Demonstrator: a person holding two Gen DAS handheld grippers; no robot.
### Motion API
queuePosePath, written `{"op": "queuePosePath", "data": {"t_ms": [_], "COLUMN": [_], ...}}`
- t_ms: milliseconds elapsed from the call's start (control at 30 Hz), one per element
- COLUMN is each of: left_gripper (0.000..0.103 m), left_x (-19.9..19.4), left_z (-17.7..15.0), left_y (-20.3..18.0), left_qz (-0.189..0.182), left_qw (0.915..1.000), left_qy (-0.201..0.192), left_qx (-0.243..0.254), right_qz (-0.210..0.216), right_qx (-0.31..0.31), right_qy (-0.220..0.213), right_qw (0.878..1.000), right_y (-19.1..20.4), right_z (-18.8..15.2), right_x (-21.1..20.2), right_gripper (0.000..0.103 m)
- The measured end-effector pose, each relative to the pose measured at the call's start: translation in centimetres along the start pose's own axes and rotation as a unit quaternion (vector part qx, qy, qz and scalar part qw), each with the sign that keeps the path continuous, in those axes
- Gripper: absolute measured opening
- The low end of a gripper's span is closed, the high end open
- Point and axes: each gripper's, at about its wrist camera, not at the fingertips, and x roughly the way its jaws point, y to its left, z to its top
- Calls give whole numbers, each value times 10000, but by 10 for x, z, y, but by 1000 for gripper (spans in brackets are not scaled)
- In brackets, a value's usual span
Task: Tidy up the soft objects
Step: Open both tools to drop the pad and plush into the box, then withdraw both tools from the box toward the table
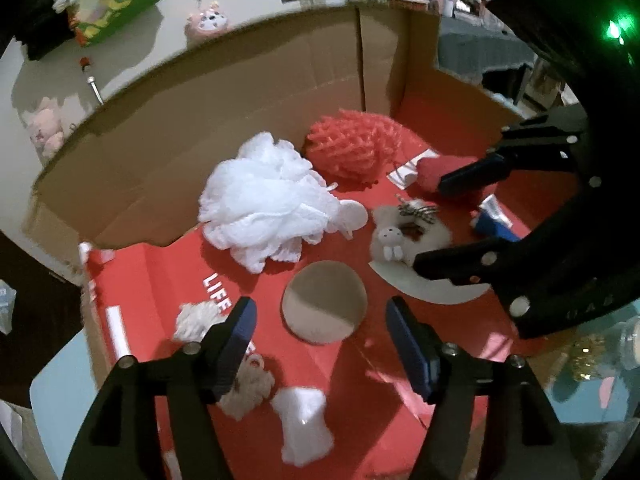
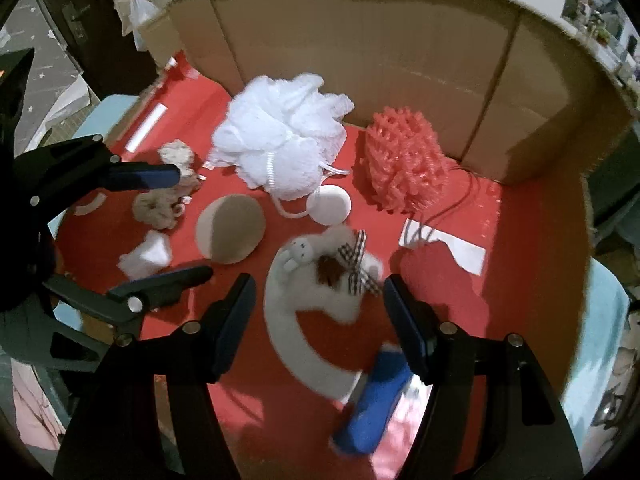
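Cardboard box (image 2: 360, 52): brown walls standing along the far side, red printed floor (image 1: 160, 280) spread flat and carrying every soft item.

White mesh bath pouf (image 2: 280, 136): largest item, near the back wall, its cord running to a small white round pad (image 2: 329, 204) just in front.

Coral-red mesh pouf (image 2: 404, 160): just right of the white one, close to the corner of the walls.

White fluffy headband (image 2: 296, 336): a curved band with a small bunny figure and a checked bow, lying between the fingers of the right tool (image 2: 318, 300).

Tan round sponge (image 2: 232, 234): left of the headband, directly ahead of the left tool (image 1: 320, 324).

Blue soft tube (image 2: 376, 404): at the near end of the headband, beside the right tool's right finger.

Red cloth piece (image 2: 440, 276): right of the headband, partly over a white label.

Beige scrunchies (image 2: 160, 208) and a small white puff (image 2: 146, 256): grouped at the left, near the left tool.

Left tool: jaws spread wide, gripping nothing, hovering over the red floor.

Right tool: jaws spread wide, gripping nothing, above the headband.
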Motion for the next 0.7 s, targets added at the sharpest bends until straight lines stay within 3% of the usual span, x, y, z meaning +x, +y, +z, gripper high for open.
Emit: {"op": "queuePosePath", "data": {"t_ms": [167, 233, 367, 467, 533, 700], "left_gripper": [77, 87, 97, 99, 103, 103], "left_x": [-46, -76, -125, -161, -183, -219], "left_z": [-10, -18, -36, -52, -64, -98], "left_y": [-4, -11, -22, -34, -47, -68], "left_qz": [1, 52, 150, 246, 336, 588], "left_qw": [9992, 9978, 9931, 9870, 9822, 9681], "left_qy": [-367, -625, -1131, -1556, -1822, -2385], "left_qx": [-174, -209, -282, -307, -322, -488], "right_qz": [-199, -297, -500, -578, -614, -822], "right_qx": [40, 37, 13, 16, 33, 29], "right_qy": [-355, -536, -975, -1254, -1462, -1896], "right_qw": [9992, 9981, 9940, 9904, 9873, 9784], "right_y": [8, 16, 40, 56, 66, 88], "right_z": [-19, -31, -53, -74, -92, -135], "right_x": [-52, -77, -123, -154, -172, -199], "right_gripper": [73, 76, 81, 83, 92, 92]}}
